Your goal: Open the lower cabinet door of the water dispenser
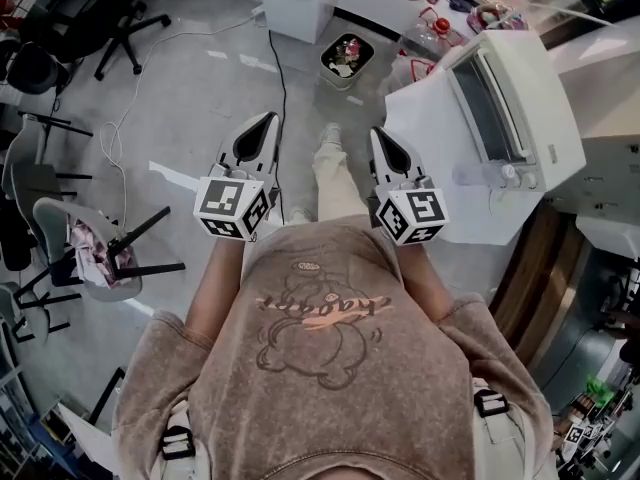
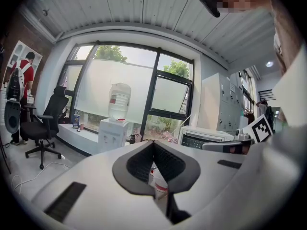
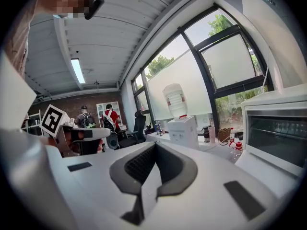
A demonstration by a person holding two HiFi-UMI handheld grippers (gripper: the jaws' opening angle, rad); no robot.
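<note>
The water dispenser (image 2: 113, 135) is a white box with a clear bottle (image 2: 119, 102) on top, standing far off by the window. It also appears in the right gripper view (image 3: 183, 131) and at the top edge of the head view (image 1: 298, 3). Its lower door is too small to make out. My left gripper (image 1: 268, 120) and right gripper (image 1: 380, 133) are held side by side in front of the person's chest, well short of the dispenser. Both point forward over the floor. The left gripper (image 2: 154, 143) is shut with nothing in it, and so is the right gripper (image 3: 154, 145).
A white oven (image 1: 510, 98) sits on a white table at the right. A small bin (image 1: 347, 56) stands on the floor ahead, beside a black cable (image 1: 280, 98). Office chairs (image 1: 110, 8) and a tipped chair (image 1: 100, 253) are at the left. People (image 3: 111, 119) stand far back.
</note>
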